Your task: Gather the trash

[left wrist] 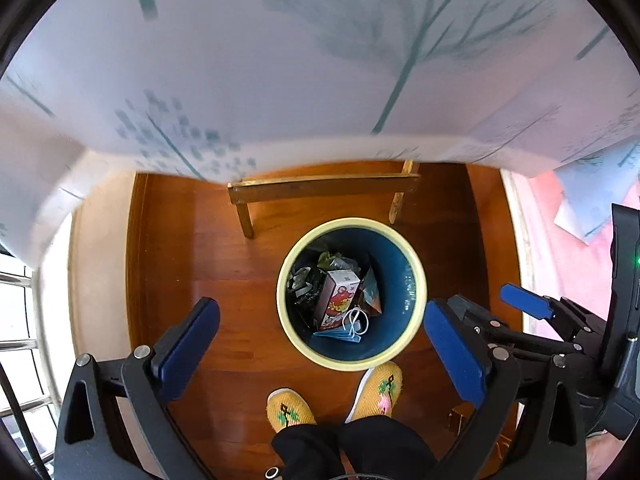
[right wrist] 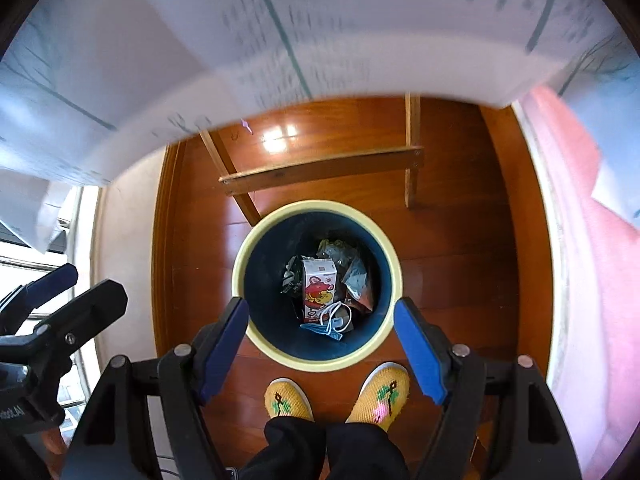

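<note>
Floor (right wrist: 460, 248): reddish-brown wooden boards with a bright glare patch near the top of the right wrist view.
Tablecloth (left wrist: 280, 80): pale cloth printed with grey-green tree and leaf shapes, blurred, filling the upper part of both views.
Wooden frame (left wrist: 320, 186): light wood crossbar with two legs, standing on the floor under the cloth's edge.
Slippers (right wrist: 384, 396): a yellow knitted pair with green and pink motifs, side by side on the floor.
Trousers (right wrist: 328, 452): black, above the slippers.
Pink fabric (right wrist: 580, 280): along the right edge.
Window rails (left wrist: 16, 320): metal bars at far left.
</note>
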The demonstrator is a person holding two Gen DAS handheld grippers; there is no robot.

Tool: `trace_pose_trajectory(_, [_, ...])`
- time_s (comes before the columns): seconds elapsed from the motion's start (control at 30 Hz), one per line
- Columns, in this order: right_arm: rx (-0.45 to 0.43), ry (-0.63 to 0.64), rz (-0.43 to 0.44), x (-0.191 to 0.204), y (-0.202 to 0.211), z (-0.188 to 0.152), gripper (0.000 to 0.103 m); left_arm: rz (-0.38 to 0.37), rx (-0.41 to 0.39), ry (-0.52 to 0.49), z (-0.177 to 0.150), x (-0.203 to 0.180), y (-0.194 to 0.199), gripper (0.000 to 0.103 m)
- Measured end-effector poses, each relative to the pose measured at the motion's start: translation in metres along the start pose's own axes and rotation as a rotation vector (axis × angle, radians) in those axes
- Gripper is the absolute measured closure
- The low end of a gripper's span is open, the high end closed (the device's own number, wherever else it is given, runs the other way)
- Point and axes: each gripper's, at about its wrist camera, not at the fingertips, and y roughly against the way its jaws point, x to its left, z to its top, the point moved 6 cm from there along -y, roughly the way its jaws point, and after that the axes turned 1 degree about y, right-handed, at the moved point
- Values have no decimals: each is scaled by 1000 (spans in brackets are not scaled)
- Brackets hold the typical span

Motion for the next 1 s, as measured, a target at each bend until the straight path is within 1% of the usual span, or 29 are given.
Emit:
trace_pose_trajectory(0.2, [-38, 7, 8, 8, 59, 8, 27, 6, -20, 12, 15, -8, 56, 2])
trace_pose_trajectory(0.37, [-76, 13, 23, 14, 112, 15, 27, 50, -54, -2, 26, -16, 108, 2])
trace_pose_trajectory(0.47, [-109, 27, 32, 19, 147, 20, 27, 79, -97, -22, 35, -22, 147, 2])
trace_pose_trajectory(0.7, [-174, 56, 36, 29, 222, 31, 27, 113, -180, -36, 56, -35, 233, 2])
trace_pose_trajectory(0.8, [-198, 54, 38, 31, 254, 37, 27, 118, -214, -33, 62, -42, 269, 2])
trace_pose_trajectory(0.9, [-242, 52, 47, 33, 291, 45, 27, 113, -260, -31, 69, -51, 306, 2])
trace_pose_trajectory(1.0, [-284, 54, 56, 37, 322, 50, 27, 110, -301, -31, 72, -60, 331, 2])
